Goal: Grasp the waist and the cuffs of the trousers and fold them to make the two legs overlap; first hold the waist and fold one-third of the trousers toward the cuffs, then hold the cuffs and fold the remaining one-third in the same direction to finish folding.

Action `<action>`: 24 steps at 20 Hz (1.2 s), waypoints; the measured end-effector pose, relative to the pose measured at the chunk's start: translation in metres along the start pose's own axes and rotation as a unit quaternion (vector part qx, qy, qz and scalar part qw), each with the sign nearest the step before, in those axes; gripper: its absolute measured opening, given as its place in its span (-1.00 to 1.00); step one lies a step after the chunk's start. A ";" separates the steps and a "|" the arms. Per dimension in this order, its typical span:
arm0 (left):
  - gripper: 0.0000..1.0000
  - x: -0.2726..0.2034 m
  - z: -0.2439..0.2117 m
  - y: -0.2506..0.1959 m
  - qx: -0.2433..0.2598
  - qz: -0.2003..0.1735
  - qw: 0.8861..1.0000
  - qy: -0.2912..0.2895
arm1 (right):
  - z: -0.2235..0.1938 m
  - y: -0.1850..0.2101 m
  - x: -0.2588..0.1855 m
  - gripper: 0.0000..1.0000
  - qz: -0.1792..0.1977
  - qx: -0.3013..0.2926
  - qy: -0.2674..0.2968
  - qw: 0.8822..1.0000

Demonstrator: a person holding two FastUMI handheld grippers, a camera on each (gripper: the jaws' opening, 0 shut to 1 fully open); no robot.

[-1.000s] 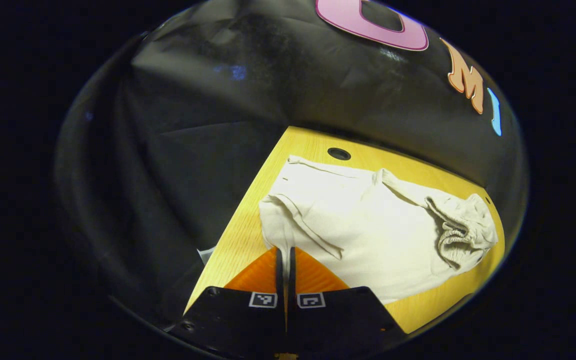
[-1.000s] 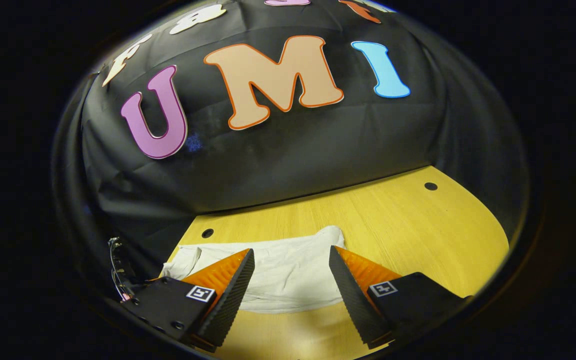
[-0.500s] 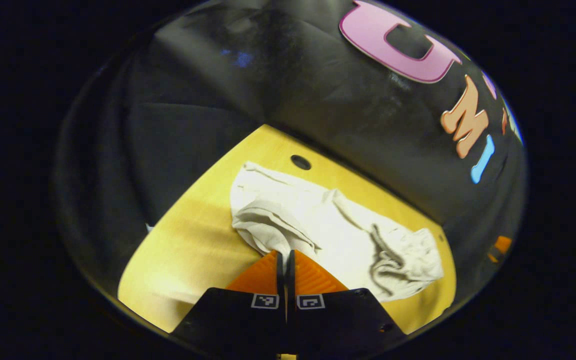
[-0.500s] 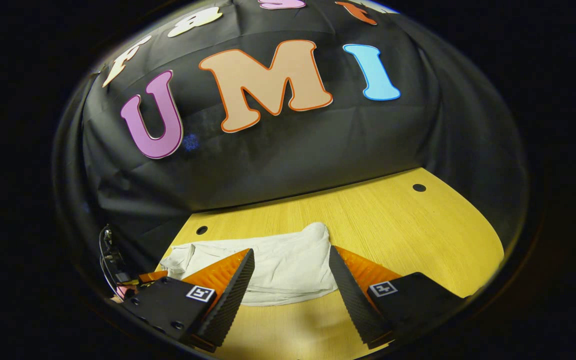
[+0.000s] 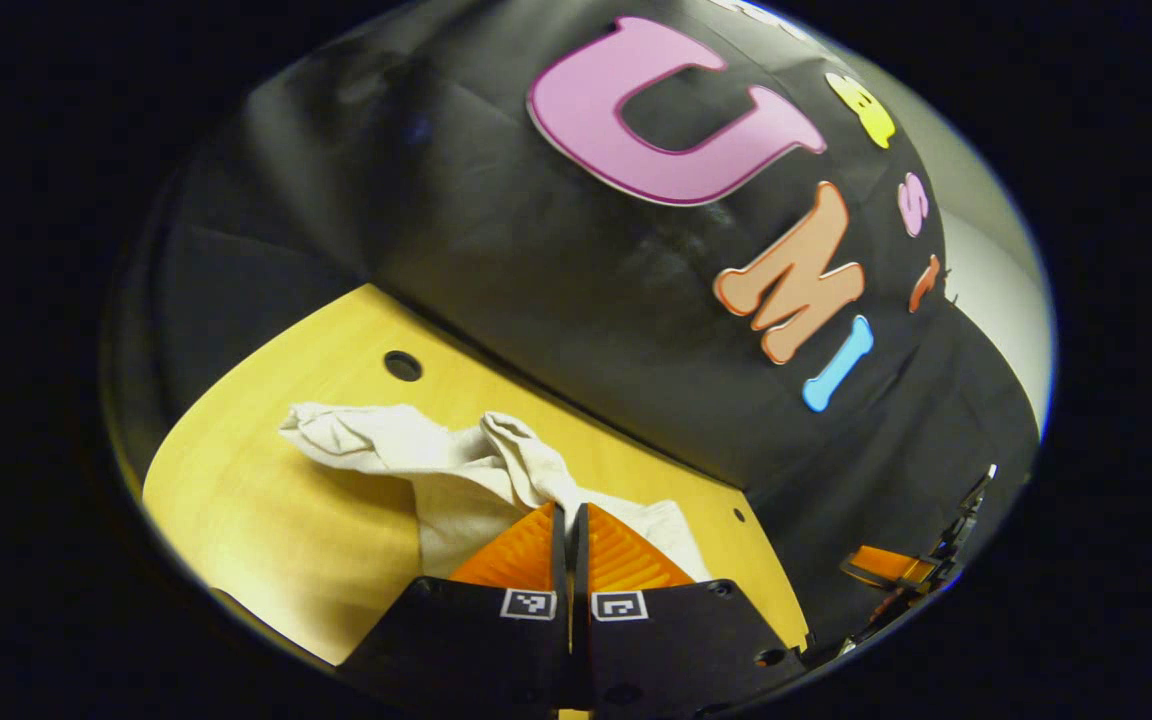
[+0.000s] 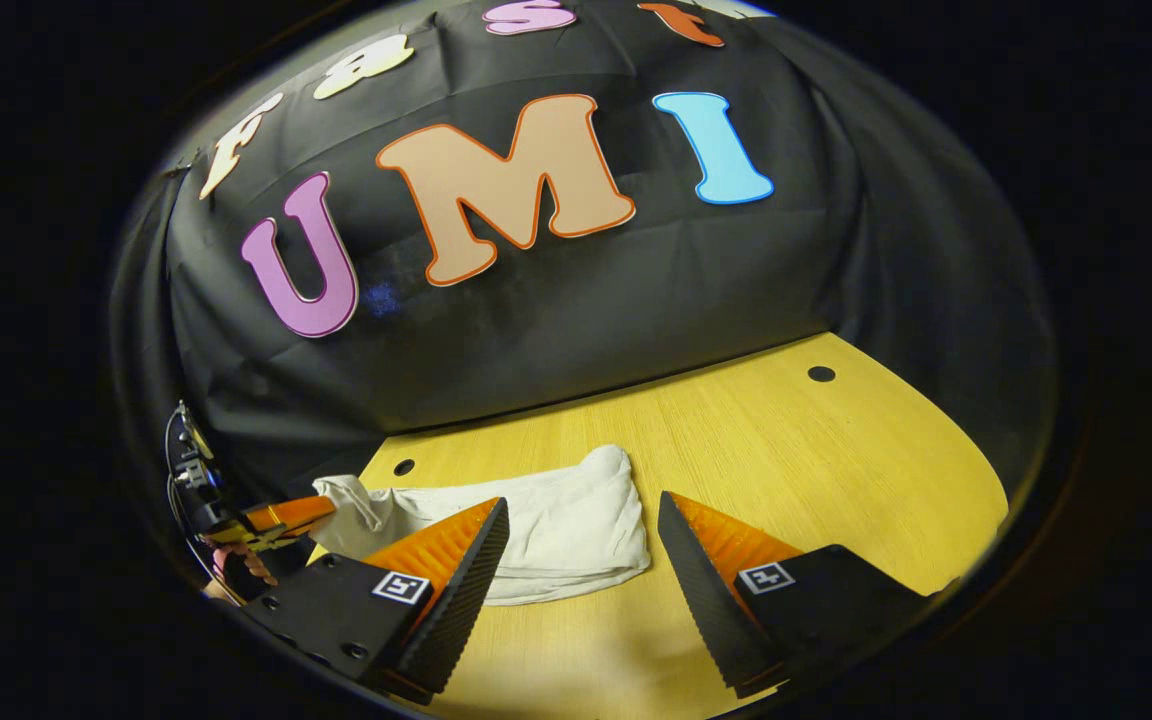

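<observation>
You stand in recording booth, sort of lab setup, not home. Black cloth wall (image 6: 586, 300) hangs creased behind and around yellow wood-grain tabletop (image 6: 786, 450). Tabletop has round holes (image 6: 821, 374) drilled near back edge, like desk cable ports. Light pools on tabletop, surroundings dark. Pale plain room wall (image 5: 986, 270) shows past cloth's edge in left gripper view.

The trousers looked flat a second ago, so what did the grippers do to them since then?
The left gripper, shut on the trousers, has carried its end up and over the rest, so the cloth now lies bunched and shorter on the table. In the right gripper view the trousers have drawn in toward the left. The right gripper stayed open above the table, holding nothing.
</observation>
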State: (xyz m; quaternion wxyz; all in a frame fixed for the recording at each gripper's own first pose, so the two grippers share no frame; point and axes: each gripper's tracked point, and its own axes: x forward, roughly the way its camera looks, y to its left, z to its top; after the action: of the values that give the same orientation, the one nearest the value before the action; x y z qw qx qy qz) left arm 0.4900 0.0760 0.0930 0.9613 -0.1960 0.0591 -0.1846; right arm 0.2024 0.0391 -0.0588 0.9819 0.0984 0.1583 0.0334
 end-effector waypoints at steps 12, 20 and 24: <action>-1.00 0.091 -0.085 -0.142 0.183 -0.058 0.976 0.101 | 0.018 -0.088 -0.023 0.92 -0.013 0.016 -0.009 1.000; -0.02 0.114 -0.194 -0.154 0.241 -0.047 0.949 0.197 | 0.022 -0.131 -0.028 0.92 -0.024 0.025 -0.006 0.999; 0.65 0.106 -0.183 -0.155 0.241 -0.016 0.956 0.168 | 0.023 -0.136 -0.029 0.92 -0.021 0.024 -0.008 0.999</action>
State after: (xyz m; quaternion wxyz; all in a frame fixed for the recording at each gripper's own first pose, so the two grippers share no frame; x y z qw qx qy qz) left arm 0.5027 -0.1618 -0.0176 0.9531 0.0747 0.1699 -0.2392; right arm 0.1874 -0.1008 -0.0559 0.9810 0.1185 0.1535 0.0084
